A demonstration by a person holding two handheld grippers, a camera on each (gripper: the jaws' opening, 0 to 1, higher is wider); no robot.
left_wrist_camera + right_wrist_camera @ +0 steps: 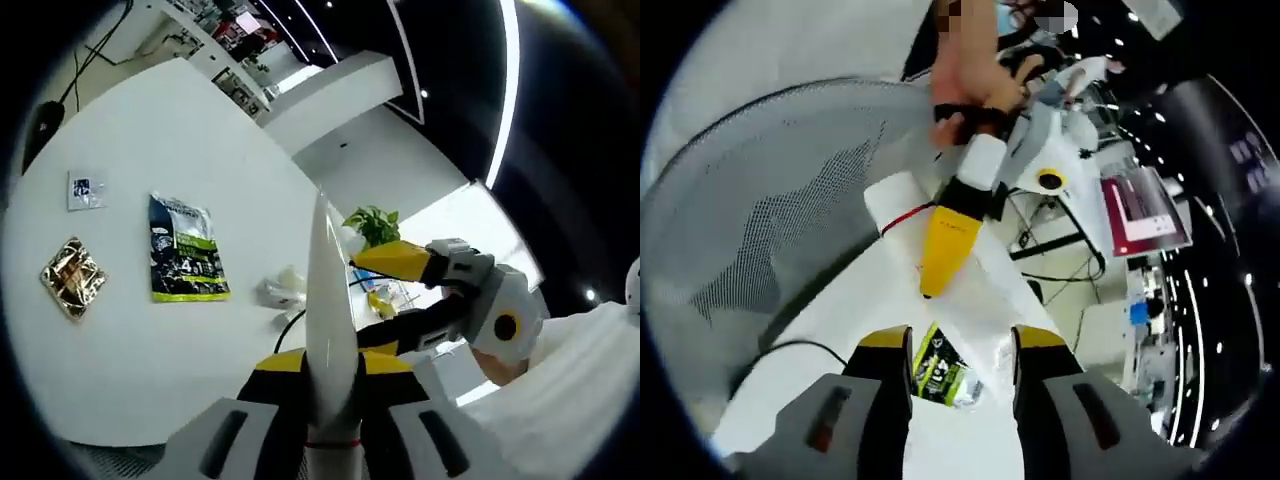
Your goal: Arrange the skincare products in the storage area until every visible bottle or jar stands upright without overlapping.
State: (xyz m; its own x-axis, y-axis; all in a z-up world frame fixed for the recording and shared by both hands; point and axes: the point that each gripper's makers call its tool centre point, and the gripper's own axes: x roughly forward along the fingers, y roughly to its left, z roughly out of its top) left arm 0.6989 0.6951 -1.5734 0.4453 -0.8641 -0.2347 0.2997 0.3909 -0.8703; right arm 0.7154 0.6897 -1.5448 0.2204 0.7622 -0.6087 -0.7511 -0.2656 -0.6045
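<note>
Left gripper view: the left tongs [335, 395] rise from the bottom edge, yellow and black jaws clamped on a white tube [330, 330] that points up the middle of the picture, tapering to a flat sealed end.
Tube: held off the white surface [150, 330], with a thin red line near its lower end.
Surface: carries a black and green packet [186, 250] lying flat, a gold foil packet [72, 277] to its left, a small white card [86, 190] above that, and a crumpled clear wrapper [280, 290] near the tube.
Right tongs [400, 295]: enter from the right, jaws apart, well clear of the tube, with a person's white sleeve [570, 390] behind them.
Background: a green plant [375, 225] stands past the edge of the surface.
Right gripper view: the right tongs [960, 350] stand apart and hold nothing; ahead of them the white tube [950, 280] lies across the picture in the left tongs [950, 245], gripped by a person's hand [975, 85].
Packet: the black and green packet [940, 375] shows between the right jaws, below the tube.
Mesh: a grey mesh panel [780, 200] fills the left side.
</note>
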